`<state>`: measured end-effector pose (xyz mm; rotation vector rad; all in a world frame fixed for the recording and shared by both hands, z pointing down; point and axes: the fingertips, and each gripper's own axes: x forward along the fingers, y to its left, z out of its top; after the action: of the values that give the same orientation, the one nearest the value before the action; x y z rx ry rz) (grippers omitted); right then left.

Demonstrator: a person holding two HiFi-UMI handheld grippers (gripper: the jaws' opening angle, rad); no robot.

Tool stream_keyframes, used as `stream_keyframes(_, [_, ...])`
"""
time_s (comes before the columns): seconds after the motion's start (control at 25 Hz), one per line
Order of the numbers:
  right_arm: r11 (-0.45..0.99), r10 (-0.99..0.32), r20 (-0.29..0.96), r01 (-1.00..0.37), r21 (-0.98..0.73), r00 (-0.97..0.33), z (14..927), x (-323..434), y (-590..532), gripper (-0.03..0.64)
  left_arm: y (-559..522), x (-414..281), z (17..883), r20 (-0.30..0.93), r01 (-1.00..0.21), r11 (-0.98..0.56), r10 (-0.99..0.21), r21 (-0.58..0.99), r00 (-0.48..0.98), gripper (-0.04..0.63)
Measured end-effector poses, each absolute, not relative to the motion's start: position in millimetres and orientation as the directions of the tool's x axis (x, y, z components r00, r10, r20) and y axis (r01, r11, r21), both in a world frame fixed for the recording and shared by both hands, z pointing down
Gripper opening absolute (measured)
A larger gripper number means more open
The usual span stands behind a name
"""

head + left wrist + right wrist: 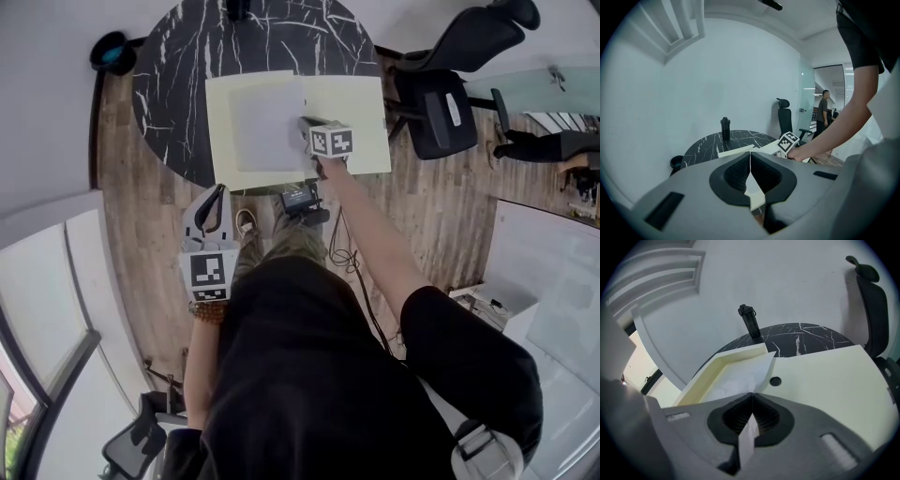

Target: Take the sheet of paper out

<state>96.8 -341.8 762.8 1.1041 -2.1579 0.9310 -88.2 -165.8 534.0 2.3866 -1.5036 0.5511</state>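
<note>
A white sheet of paper lies in the left half of an opened cream box on the round black marble table. My right gripper reaches over the box and is shut on the sheet's right edge. In the right gripper view the sheet runs from the box's tray up between the closed jaws of the right gripper. My left gripper hangs low beside the person's body, off the table, shut with nothing in it. In its own view the left gripper faces the table.
A black bottle stands at the table's far edge. The box lid has a small round hole. A black office chair stands right of the table, a dark bin to its left, and cables on the wooden floor.
</note>
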Motion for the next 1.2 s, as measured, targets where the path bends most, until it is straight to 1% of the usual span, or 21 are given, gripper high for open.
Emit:
stream_keyframes(0.24, [0.415,-0.484,0.706,-0.846,-0.335,-0.517,758,101,-340,0.000,-165,-86,533,0.442,-0.900,-0.436,-0.803,0.020,0.399,0.002])
stream_keyframes(0.48, [0.373,-0.527,0.676,-0.854,-0.361,-0.516,745,111,-342,-0.002,-163,-83,530,0.433,-0.895,-0.447,-0.803,0.017,0.409,0.002])
stream_keyframes(1.2, [0.249,-0.620,0.660,-0.904,-0.347,-0.424,725,177,-327,-0.002,-162,-71,518,0.399,-0.864,-0.504,-0.791,0.007,0.464,0.002])
